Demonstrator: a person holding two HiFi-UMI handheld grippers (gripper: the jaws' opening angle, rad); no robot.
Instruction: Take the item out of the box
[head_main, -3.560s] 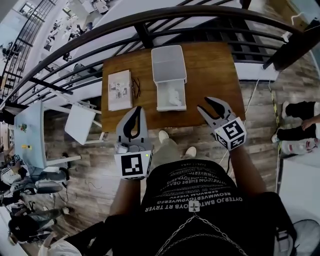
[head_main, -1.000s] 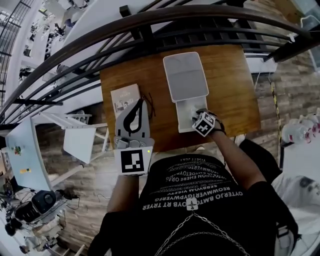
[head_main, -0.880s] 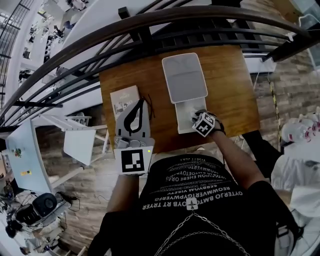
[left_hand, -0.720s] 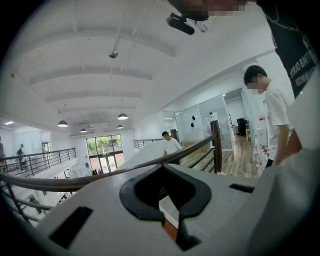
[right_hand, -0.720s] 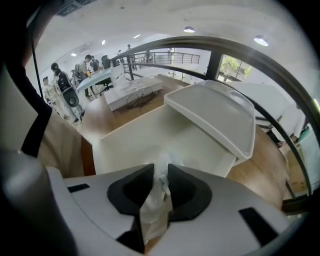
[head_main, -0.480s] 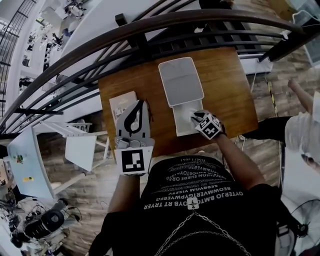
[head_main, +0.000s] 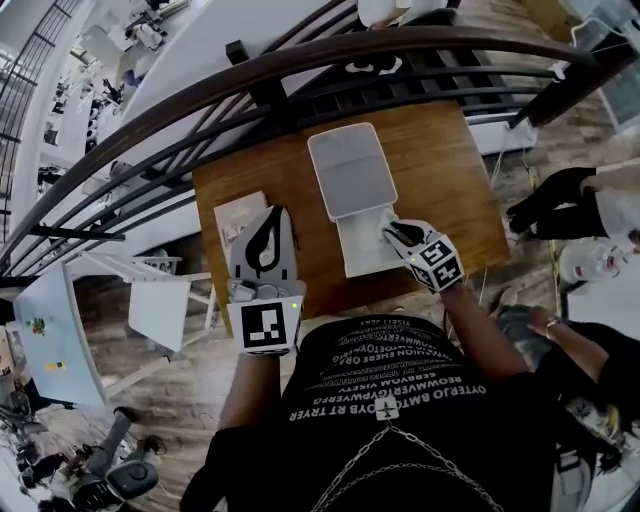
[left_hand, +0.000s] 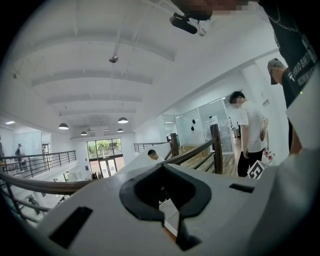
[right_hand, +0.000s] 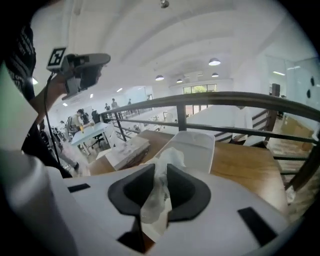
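White, crumpled soft item (right_hand: 159, 192) pinched between the jaws of your right gripper (head_main: 389, 230), which have just been closing on it. You hold it over the near end of the open white box (head_main: 352, 268), whose lid (head_main: 350, 170) lies back toward the table's far edge. Your left gripper (head_main: 272, 213), jaws together and empty, hovers by the booklet (head_main: 232, 215) near the left edge of the wooden table (head_main: 455, 170).

A wooden table (head_main: 455, 190) fills the upper middle of the head view, a pale booklet (head_main: 236, 215) lying on its left part, a dark curved railing (head_main: 300, 55) arching above and plank flooring (head_main: 190, 400) showing at lower left.
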